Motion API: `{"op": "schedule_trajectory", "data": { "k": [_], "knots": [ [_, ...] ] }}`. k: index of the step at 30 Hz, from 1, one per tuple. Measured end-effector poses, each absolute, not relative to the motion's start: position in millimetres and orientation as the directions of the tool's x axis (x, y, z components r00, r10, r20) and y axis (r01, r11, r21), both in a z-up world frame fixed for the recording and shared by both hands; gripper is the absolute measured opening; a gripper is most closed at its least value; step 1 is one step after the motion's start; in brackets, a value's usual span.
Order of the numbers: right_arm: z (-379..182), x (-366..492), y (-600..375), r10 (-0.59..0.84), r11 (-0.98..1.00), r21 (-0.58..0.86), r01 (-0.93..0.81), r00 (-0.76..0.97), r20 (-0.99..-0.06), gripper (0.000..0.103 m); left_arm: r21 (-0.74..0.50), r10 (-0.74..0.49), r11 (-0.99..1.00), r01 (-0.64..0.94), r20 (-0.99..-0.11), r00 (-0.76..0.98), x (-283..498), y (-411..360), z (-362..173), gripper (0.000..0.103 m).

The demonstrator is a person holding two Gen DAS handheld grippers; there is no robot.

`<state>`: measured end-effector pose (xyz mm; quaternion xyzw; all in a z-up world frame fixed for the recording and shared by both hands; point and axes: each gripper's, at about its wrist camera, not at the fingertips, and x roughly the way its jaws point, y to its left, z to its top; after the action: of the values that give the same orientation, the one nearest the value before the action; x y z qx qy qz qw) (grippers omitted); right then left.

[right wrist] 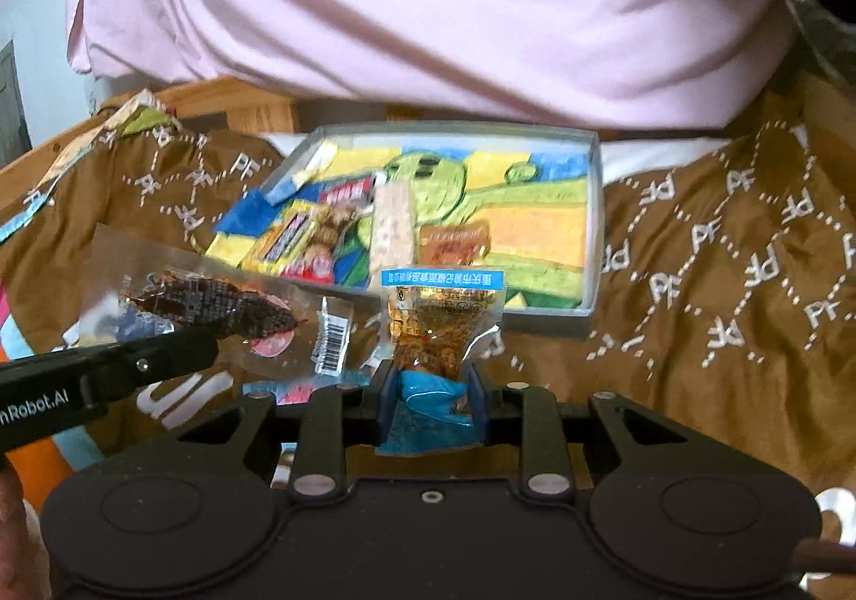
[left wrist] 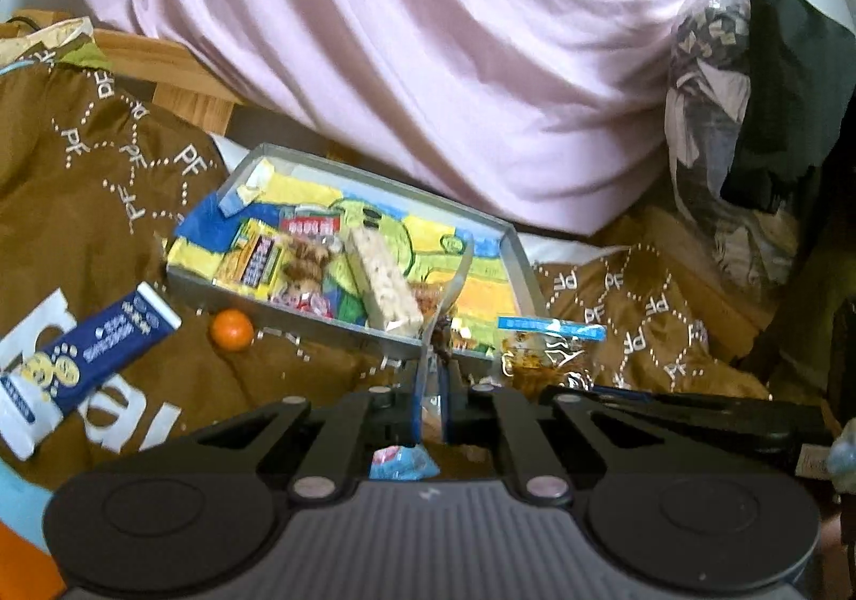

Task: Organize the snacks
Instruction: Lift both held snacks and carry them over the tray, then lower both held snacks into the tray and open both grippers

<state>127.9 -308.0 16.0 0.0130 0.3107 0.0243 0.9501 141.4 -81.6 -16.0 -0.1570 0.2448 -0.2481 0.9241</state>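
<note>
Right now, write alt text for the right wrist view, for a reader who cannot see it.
The right gripper is shut on a clear snack packet with a blue strip, held in front of a grey box already holding several snacks. From the left, the left gripper holds a clear packet with a dark snack over the brown cloth.

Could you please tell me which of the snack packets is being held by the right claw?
The clear packet of golden-brown snack with a blue top strip; the other held packet, clear with a dark brown snack, is in the left claw.

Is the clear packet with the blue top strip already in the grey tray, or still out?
Out. The clear packet with the blue top strip is clamped in the right gripper, held in front of the grey tray.
</note>
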Motion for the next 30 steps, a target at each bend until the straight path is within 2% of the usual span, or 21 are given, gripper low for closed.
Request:
{"op": "schedule_trajectory", "data": {
  "k": [6, 14, 22, 30],
  "knots": [
    [19.2, 132.8, -309.9, 0.04, 0.999, 0.026, -0.03, 0.83, -0.557, 0.029, -0.415, -0.536, 0.824, 0.386, -0.353, 0.767, 158.7, -86.6, -6.6, 0.006],
    [26.3, 163.1, -327.0, 0.025, 0.999, 0.031, -0.012, 0.894, -0.448, 0.029, -0.443, -0.56, 0.8, 0.406, -0.307, 0.769, 212.8, -112.0, 20.4, 0.006],
    [9.0, 215.3, -351.5, 0.014, 0.996, 0.081, 0.029, 0.873, -0.487, 0.03, -0.49, -0.619, 0.759, 0.428, -0.34, 0.708, 288.7, -158.5, 21.1, 0.006],
    [-9.5, 241.4, -361.8, 0.004, 0.994, 0.093, 0.057, 0.831, -0.556, 0.031, -0.432, -0.571, 0.811, 0.395, -0.44, 0.693, 318.0, -189.4, -2.9, 0.006]
  ]
}}
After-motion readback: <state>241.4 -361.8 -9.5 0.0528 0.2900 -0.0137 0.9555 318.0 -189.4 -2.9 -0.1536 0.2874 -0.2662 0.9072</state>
